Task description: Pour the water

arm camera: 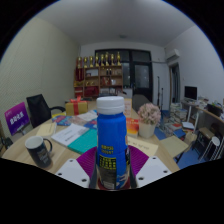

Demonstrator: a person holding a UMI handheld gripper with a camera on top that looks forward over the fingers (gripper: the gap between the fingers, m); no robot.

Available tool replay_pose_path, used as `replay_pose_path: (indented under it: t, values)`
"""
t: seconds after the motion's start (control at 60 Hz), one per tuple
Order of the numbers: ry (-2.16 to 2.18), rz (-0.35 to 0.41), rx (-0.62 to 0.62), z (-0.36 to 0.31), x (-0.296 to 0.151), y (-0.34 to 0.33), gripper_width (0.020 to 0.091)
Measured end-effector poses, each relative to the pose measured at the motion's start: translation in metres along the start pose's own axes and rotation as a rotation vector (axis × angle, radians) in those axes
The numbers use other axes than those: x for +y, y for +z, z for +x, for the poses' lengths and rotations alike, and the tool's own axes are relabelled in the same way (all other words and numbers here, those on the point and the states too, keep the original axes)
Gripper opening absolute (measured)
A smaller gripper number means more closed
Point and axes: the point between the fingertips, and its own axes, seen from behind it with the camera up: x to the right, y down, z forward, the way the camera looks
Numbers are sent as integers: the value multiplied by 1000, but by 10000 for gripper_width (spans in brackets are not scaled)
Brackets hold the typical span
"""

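I have the gripper [111, 172] pinching the blue water bottle [112, 140] upright, capped, raised above the table [70, 148], ready for pouring.

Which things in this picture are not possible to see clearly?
- Bottle, gripper view: base hidden between the fingers; label print too small to read.
- Mug: contents not visible from this angle.
- Shelf items beyond: too small to identify.
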Motion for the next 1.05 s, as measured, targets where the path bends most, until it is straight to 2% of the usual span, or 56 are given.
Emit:
replay_pose_path:
  t: [0.017, 0.033, 0.05, 0.067, 0.1, 0.15, 0.267, 0.283, 0.35, 0.367, 0.483, 0.6, 0.867, 1.05]
  values:
    - [-2, -6, 2, 8, 23, -3, 487]
    - [-4, -13, 9, 0, 16, -4, 498]
    - [1, 24, 8, -1, 9, -3, 475]
    - [2, 28, 4, 8, 20, -2, 469]
    - [8, 35, 6, -1, 6, -2, 467]
    - [9, 39, 3, 7, 13, -2, 468]
    - [21, -9, 11, 2, 9, -10, 617]
    - [25, -21, 7, 1, 10, -4, 668]
    - [46, -65, -22, -5, 16, -15, 801]
    - [51, -71, -27, -6, 16, -18, 862]
    - [53, -87, 16, -4, 12, -55, 841]
    - [58, -112, 40, -19, 1, -120, 837]
    - [47, -130, 81, -112, -50, -307, 834]
    - [101, -111, 83, -166, -82, -391, 836]
